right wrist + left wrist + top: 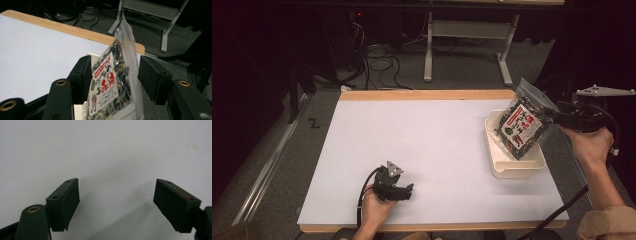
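Observation:
A clear bag of dark dried food with a red and white label (524,127) stands tilted with its lower end in a cream tray (517,169) at the table's right side. My right gripper (555,118) reaches it from the right. In the right gripper view the bag (110,85) stands between the two jaws of that gripper (116,66); the jaws are apart, one against the label side, the other a little off the plastic. My left gripper (410,188) rests low near the front edge, held in a hand. Its jaws (116,192) are wide open over bare white tabletop.
The white table top (422,135) has a wooden rim at the back and front. Behind the table are floor cables (379,62) and a grey desk frame (472,45). The tray sits close to the table's right edge.

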Tool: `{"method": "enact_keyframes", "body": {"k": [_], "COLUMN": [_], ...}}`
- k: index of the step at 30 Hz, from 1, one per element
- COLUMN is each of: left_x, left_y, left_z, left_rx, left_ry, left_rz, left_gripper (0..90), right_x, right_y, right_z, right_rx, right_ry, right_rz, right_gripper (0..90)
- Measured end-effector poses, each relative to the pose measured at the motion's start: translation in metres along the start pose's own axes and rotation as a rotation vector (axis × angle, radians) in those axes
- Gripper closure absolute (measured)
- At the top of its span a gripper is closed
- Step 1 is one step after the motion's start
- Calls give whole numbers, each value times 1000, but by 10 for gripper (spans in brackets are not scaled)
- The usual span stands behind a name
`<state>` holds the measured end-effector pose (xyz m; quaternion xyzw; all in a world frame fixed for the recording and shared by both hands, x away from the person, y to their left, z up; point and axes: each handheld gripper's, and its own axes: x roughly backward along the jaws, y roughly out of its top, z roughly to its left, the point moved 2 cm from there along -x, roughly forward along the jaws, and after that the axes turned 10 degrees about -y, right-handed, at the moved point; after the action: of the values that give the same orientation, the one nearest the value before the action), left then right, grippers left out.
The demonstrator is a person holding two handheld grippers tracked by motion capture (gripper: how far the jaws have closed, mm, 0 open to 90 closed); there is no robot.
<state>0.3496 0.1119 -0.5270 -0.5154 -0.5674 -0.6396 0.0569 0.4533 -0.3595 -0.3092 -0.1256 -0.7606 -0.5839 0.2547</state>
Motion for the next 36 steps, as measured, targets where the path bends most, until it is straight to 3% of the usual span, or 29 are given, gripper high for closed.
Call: {"method": "enact_keyframes", "body": {"k": [4,7,15,19,24,36], "left_x": [-1,-5,-9,-11,-12,-9], "left_y": [3,6,12,13,14,12], "left_z": [-1,-3,-5,-7,-6,-6], "left_rx": [-7,-20,-34,-44,-38,-40], "left_ry": [-6,-14,-39,-46,-48,-36], "left_rz": [-10,-2,-10,-9,-4,-10], "left_gripper": [217,217,219,219,218,218], "right_x": [7,10,23,30,41,49], "right_y": [2,0,-4,-5,-10,-22], "right_z": [9,16,25,28,36,62], "right_rx": [21,46,42,19,-32,46], "right_ry": [14,19,65,63,129,180], "right_rz": [-41,-36,-72,-94,-136,-114], "right_gripper": [460,462,460,425,426,415]}}
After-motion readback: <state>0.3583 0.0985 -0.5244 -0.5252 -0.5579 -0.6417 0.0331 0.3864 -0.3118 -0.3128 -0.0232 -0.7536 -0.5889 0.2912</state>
